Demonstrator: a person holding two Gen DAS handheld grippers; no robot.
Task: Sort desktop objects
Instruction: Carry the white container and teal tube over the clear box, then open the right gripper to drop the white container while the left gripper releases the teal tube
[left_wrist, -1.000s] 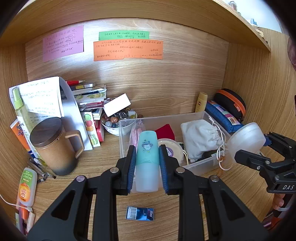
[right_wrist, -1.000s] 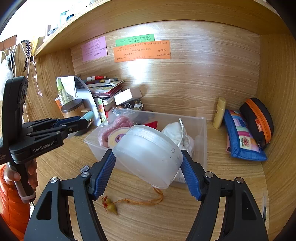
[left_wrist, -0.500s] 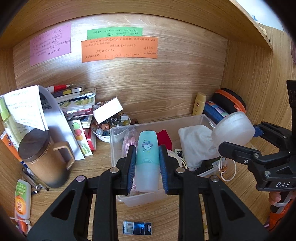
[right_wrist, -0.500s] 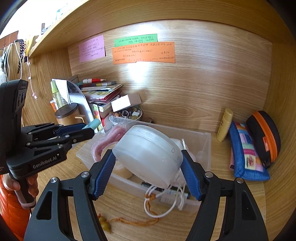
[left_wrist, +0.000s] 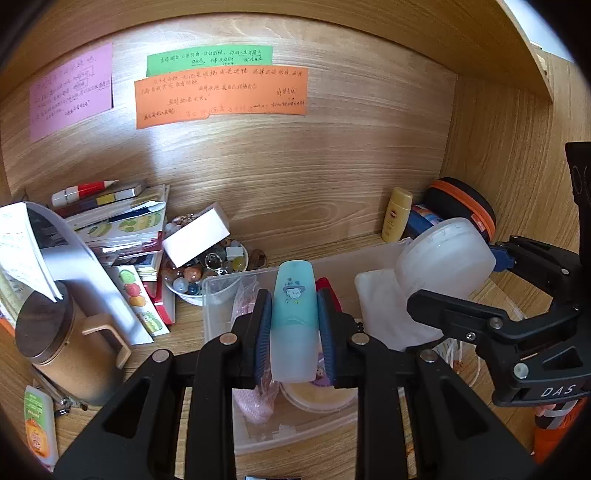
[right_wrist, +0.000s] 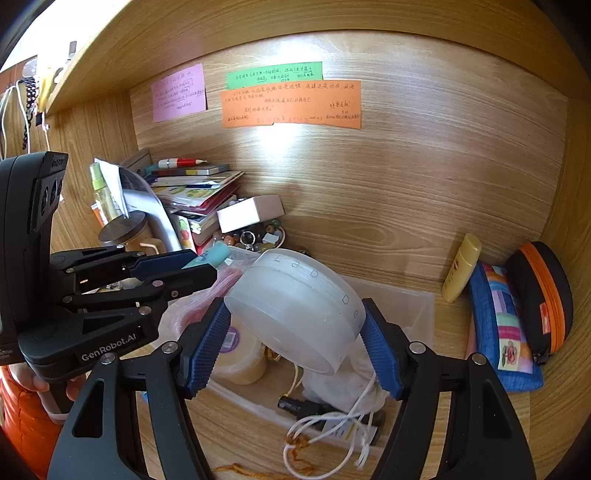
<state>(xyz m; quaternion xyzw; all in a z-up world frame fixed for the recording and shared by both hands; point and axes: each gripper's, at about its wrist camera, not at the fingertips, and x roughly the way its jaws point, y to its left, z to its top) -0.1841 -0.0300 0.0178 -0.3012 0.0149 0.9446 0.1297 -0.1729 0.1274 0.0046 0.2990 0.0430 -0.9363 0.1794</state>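
My left gripper (left_wrist: 294, 325) is shut on a small teal and frosted bottle (left_wrist: 294, 321), held upright over the left part of a clear plastic bin (left_wrist: 218, 295). My right gripper (right_wrist: 295, 332) is shut on a round frosted white jar (right_wrist: 295, 310), tilted, above the bin (right_wrist: 421, 306). In the bin lie a tape roll (right_wrist: 240, 354), a pink bagged item (left_wrist: 255, 402), a red cloth (left_wrist: 327, 284) and a white drawstring pouch (left_wrist: 384, 314). In the right wrist view the left gripper (right_wrist: 207, 264) holds the bottle (right_wrist: 214, 254) at the left.
A brown lidded mug (left_wrist: 62, 350), stacked books (left_wrist: 122, 221) and a bowl of beads (left_wrist: 207, 269) crowd the left. A yellow tube (right_wrist: 461, 273), a blue pouch (right_wrist: 502, 328) and a black-orange case (right_wrist: 543, 295) sit right. Wooden walls and a shelf enclose the nook.
Both grippers have moved forward over the bin with their loads still held. The small dark box on the desk has slid out at the bottom of the left wrist view.
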